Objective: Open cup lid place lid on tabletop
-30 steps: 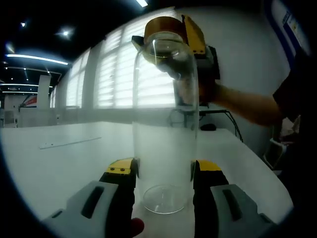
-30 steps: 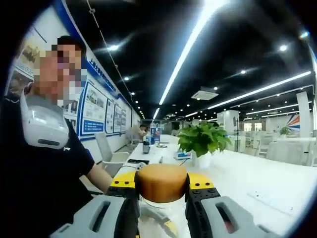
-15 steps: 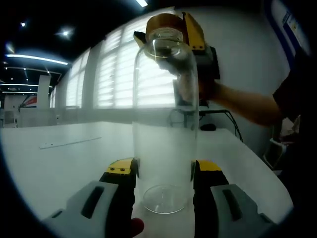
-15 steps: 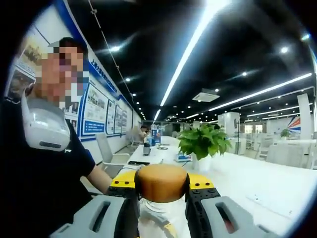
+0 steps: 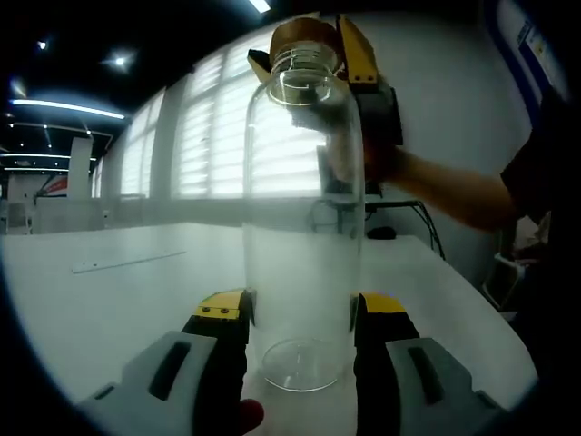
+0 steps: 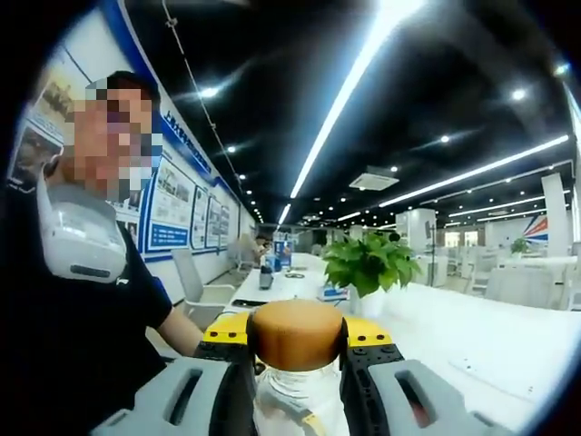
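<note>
Left gripper has its 2 fingers closed snug on the lower body of the clear cup, centre of the left gripper view. The cup stands upright with its base on or just above the white tabletop; can't tell if it's touching. Reads as an anchor grip: hold the body fixed so it can't spin or tip while the top is worked.

Right gripper has its fingers clamped on the brown lid, bottom centre of the right gripper view, with the cup's glass neck showing just below it. In the left gripper view the same lid sits at upper centre, just above the cup mouth; the threaded rim looks exposed under it, so my call is the lid is off or nearly off. Contact between lid and rim isn't resolvable.

Gripping from the sides keeps the lid level for the lift.

Remaining, as I judge it: clear the rim fully, then carry the lid to open tabletop beside the cup and set it down. Risk: snagging the rim.
</note>
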